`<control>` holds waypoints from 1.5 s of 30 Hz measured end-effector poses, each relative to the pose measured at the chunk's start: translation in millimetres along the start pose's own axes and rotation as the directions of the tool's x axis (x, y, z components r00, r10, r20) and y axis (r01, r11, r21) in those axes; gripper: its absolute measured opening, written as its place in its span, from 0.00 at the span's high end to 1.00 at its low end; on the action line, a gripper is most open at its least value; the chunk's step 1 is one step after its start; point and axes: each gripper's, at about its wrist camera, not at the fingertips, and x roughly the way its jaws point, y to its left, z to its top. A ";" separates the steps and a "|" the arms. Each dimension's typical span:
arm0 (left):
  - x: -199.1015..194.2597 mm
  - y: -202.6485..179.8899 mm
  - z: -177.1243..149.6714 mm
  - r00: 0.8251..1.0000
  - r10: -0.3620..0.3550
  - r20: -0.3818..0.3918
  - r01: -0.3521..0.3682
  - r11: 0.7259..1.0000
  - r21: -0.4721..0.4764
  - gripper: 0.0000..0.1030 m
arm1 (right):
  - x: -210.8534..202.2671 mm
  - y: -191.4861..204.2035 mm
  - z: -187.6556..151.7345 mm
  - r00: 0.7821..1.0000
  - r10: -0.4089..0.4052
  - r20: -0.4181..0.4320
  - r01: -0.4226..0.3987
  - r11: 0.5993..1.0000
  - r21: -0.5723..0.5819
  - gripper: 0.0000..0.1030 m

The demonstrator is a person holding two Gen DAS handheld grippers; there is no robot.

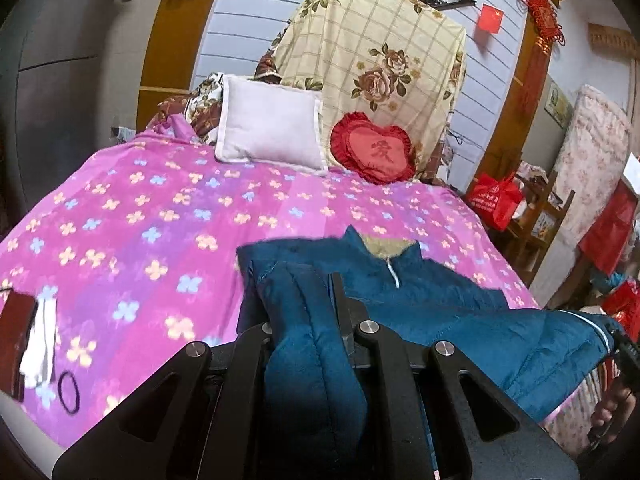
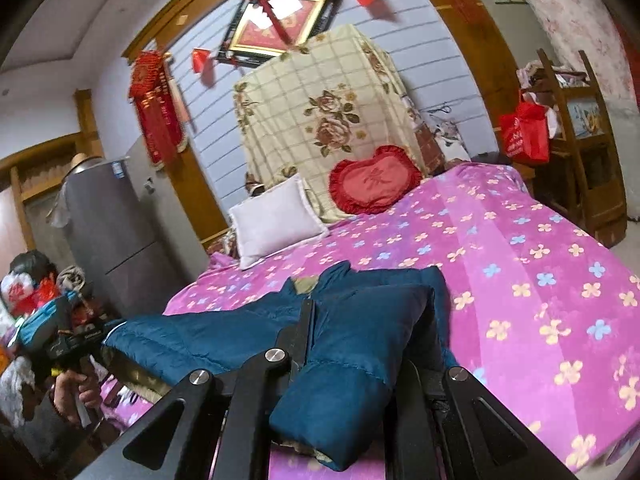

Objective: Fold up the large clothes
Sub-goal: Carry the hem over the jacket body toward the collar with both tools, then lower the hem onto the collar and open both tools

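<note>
Clearly both tools are clamped on the same garment, a padded teal-blue jacket with a white zip and a tan fleece collar lining [image 1: 440, 300], which lies across the near part of a bed covered by a pink-purple sheet printed with small yellow and blue flowers [image 1: 160, 220]. The left gripper [image 1: 308, 280] has its black jaws closed tight on a bunched fold of the jacket, and the cloth bulges back between the finger arms toward the camera. The right gripper [image 2: 368, 300] is likewise closed on a thick fold of the jacket [image 2: 200, 336], with a padded roll of fabric pushed back over its frame.

Between the two grips the jacket stretches out flat, collar toward the head of the bed. In the right wrist view the person's hand [image 2: 76, 392] grips the handle of the other tool at the left edge.

At the head of the bed a pale lilac square pillow [image 1: 272, 124] leans just beside a red heart-shaped frilled cushion [image 1: 376, 148], both against a cream checked quilt with rose print [image 1: 360, 40]. A black hair tie [image 1: 69, 392] lies on the sheet near the left edge.
</note>
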 end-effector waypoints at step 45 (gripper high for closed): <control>249.2 54.5 39.5 0.940 -0.101 -0.327 0.031 0.977 -0.212 0.33 | 245.2 -100.9 25.6 0.947 -0.043 -0.319 0.155 0.930 0.334 0.17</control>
